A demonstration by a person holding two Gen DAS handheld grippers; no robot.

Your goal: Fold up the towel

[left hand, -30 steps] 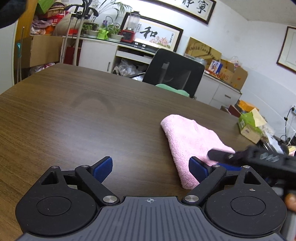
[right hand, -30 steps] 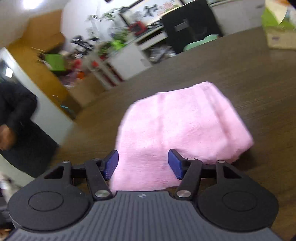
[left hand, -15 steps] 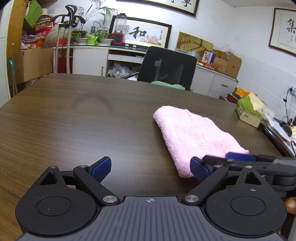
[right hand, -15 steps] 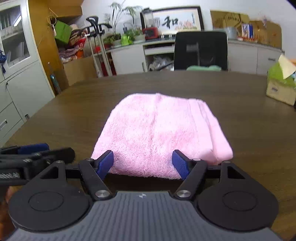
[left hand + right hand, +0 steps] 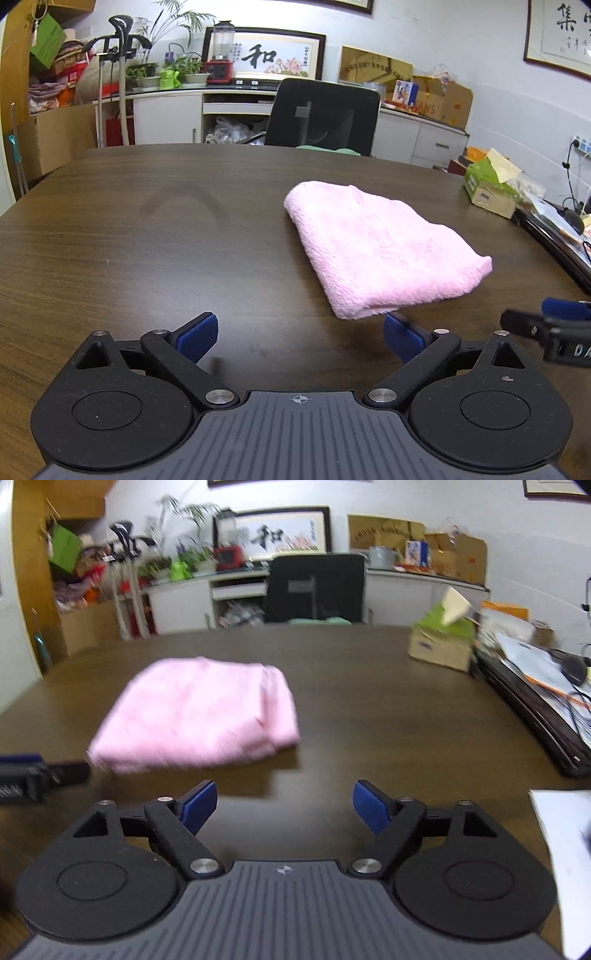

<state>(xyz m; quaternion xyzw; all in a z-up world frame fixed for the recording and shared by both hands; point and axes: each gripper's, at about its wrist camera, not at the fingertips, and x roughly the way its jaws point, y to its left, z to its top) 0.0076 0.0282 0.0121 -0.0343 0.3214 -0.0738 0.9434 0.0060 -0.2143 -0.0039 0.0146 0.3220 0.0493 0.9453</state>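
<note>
A pink towel [image 5: 380,251] lies folded into a thick pad on the dark wooden table [image 5: 147,236]. It also shows in the right wrist view [image 5: 199,716], slightly blurred. My left gripper [image 5: 299,338] is open and empty, just short of the towel's near corner. My right gripper [image 5: 284,806] is open and empty, to the right of the towel and clear of it. The right gripper's tip shows at the right edge of the left wrist view [image 5: 546,325].
A green tissue box [image 5: 443,642] stands at the table's far right. Dark folders and papers [image 5: 539,690] lie along the right edge. White paper [image 5: 565,849] lies near right. A black office chair [image 5: 321,114] stands behind the table.
My right gripper has drawn back from the towel and swung to the right, leaving it on the table. My left gripper has pulled back a little.
</note>
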